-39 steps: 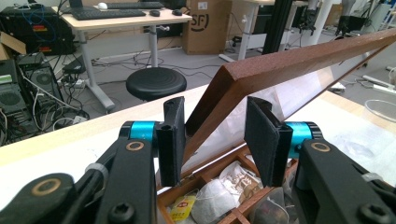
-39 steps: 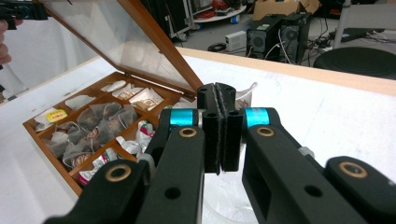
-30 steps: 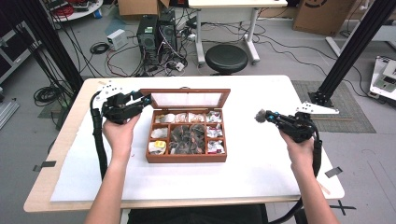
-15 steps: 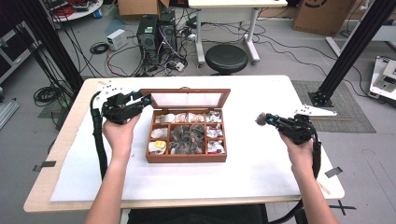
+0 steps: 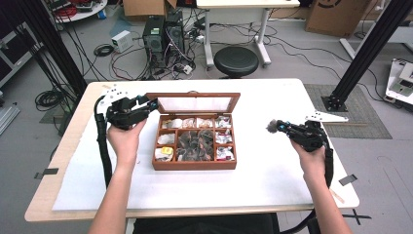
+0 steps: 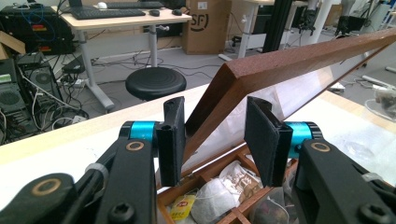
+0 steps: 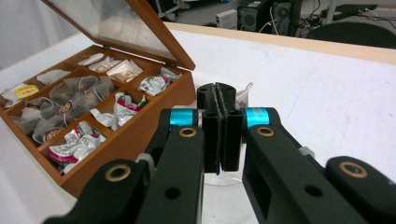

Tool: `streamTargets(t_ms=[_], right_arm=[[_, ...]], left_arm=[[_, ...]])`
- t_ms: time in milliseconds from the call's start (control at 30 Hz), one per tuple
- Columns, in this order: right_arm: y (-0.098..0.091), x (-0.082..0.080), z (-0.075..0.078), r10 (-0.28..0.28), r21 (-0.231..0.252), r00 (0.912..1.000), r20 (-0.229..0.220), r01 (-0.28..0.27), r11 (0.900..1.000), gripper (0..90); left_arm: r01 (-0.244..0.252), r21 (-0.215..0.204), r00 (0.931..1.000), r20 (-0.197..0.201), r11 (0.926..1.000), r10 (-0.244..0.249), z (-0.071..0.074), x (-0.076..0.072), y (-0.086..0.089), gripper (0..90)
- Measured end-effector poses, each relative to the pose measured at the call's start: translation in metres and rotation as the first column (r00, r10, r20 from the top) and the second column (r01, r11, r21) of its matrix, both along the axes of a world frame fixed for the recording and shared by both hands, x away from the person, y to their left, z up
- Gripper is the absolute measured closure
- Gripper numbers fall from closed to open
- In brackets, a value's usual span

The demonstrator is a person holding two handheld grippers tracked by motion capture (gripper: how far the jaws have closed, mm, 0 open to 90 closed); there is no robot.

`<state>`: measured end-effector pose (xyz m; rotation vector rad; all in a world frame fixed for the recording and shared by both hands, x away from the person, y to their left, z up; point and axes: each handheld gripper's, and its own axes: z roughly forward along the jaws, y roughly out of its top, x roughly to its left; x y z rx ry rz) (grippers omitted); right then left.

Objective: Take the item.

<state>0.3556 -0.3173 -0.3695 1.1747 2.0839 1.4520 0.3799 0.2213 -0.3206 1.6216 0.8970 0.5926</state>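
A wooden tea box (image 5: 195, 165) stands mid-table, its compartments full of tea bags and wrapped sachets. Its glass lid (image 5: 195, 96) stands raised toward the far side. My left gripper (image 5: 152, 105) is at the lid's left corner. In the left gripper view its jaws (image 6: 215, 135) are shut on the lid's wooden frame (image 6: 289, 60). To the right of the box, my right gripper (image 5: 277, 127) is held over the white mat. It is shut on a small grey mesh tea bag (image 5: 271, 126). In the right gripper view the pads (image 7: 219, 100) press together, with a translucent scrap (image 7: 243, 93) behind them.
Below the right jaws lies something clear and rounded (image 7: 219, 184), perhaps a glass; I cannot tell. The white mat (image 5: 195, 190) covers most of the table. A black stool (image 5: 236, 59) and computer towers (image 5: 163, 36) with cables stand on the floor beyond the far edge.
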Motion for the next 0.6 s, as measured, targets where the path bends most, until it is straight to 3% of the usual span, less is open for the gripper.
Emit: streamTargets(t_ms=[600], right_arm=[[-0.0009,0.003,-0.006,-0.002,-0.014,0.9997,-0.025,0.002,0.9999,89.4]], left_arm=[[0.001,0.002,1.0,0.0,1.0,-0.001,0.0,0.0,0.0001,58.4]])
